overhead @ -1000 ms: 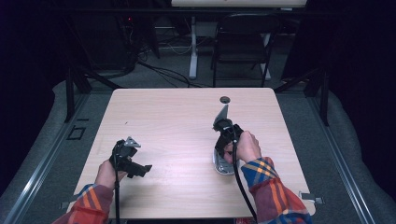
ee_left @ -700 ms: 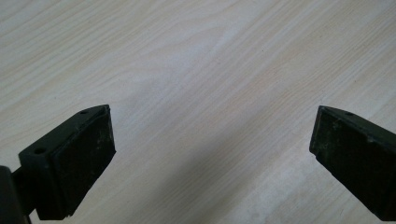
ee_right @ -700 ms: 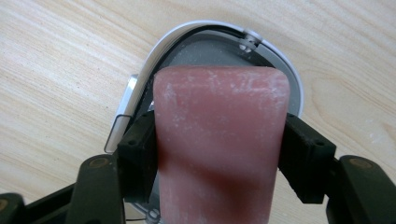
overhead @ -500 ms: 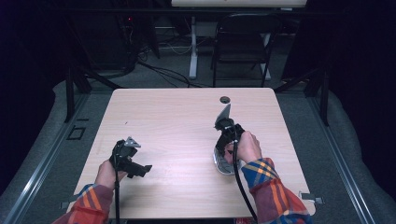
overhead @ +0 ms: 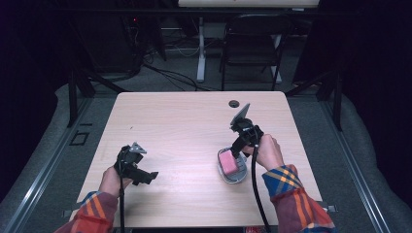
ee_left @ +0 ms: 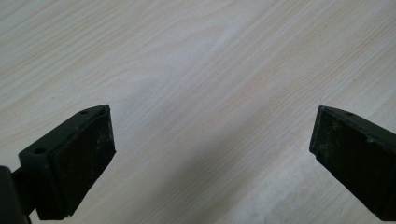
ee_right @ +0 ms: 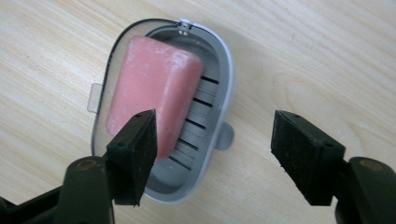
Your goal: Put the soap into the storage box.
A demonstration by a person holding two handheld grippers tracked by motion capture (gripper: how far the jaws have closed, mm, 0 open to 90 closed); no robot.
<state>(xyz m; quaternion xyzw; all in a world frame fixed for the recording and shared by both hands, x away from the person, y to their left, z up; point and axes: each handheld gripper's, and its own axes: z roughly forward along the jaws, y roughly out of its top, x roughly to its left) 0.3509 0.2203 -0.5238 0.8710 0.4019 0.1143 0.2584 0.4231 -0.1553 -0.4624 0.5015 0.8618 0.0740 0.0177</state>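
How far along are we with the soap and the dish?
Looks done: the pink soap lies in the grey dish, tilted against one side rather than flat on the slats. In hand: nothing; the right gripper has just been opening, jaws apart above the dish with nothing pressed between them. The left gripper is open over bare table. Left: probably just backing away.
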